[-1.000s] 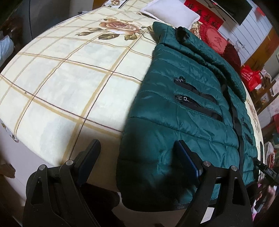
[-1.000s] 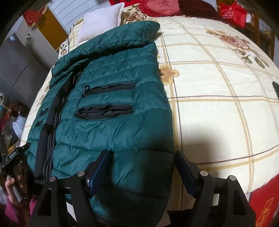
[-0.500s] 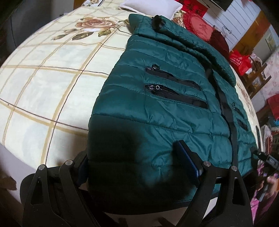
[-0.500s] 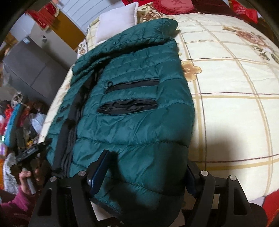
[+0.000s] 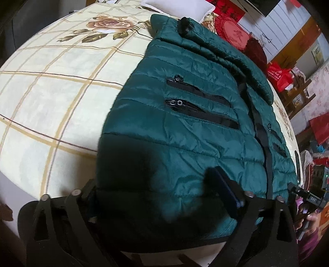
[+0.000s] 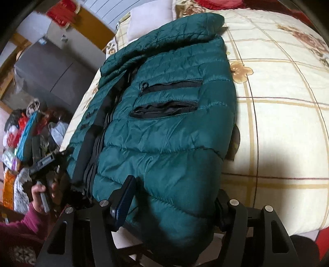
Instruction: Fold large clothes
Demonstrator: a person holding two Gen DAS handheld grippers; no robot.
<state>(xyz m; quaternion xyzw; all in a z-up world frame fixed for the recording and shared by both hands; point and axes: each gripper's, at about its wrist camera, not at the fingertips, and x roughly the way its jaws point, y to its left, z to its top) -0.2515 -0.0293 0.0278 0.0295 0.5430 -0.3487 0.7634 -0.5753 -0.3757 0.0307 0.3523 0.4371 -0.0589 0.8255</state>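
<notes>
A dark green puffer jacket (image 5: 185, 133) lies front up on the bed, zipped pockets showing, collar at the far end. My left gripper (image 5: 152, 180) straddles its near hem corner. Its jaws are opening: one finger is hidden behind the hem, the other rests on the fabric. From the other side, my right gripper (image 6: 176, 189) straddles the opposite hem corner of the jacket (image 6: 164, 133). Its jaws are closing with the puffy hem filling the gap. One finger (image 6: 123, 201) lies on top and the other is tucked behind the jacket's edge.
A cream checked blanket with roses (image 5: 51, 92) covers the bed (image 6: 277, 123). A white pillow (image 5: 178, 8) sits at the head. Red bags (image 5: 279, 76) and clutter stand beside the bed. A hand in a maroon sleeve (image 6: 39, 195) holds the other gripper.
The left gripper slid right, so its left finger went from the blanket to behind the jacket's hem. The right gripper turned and narrowed, and its right finger slipped behind the jacket's edge.
</notes>
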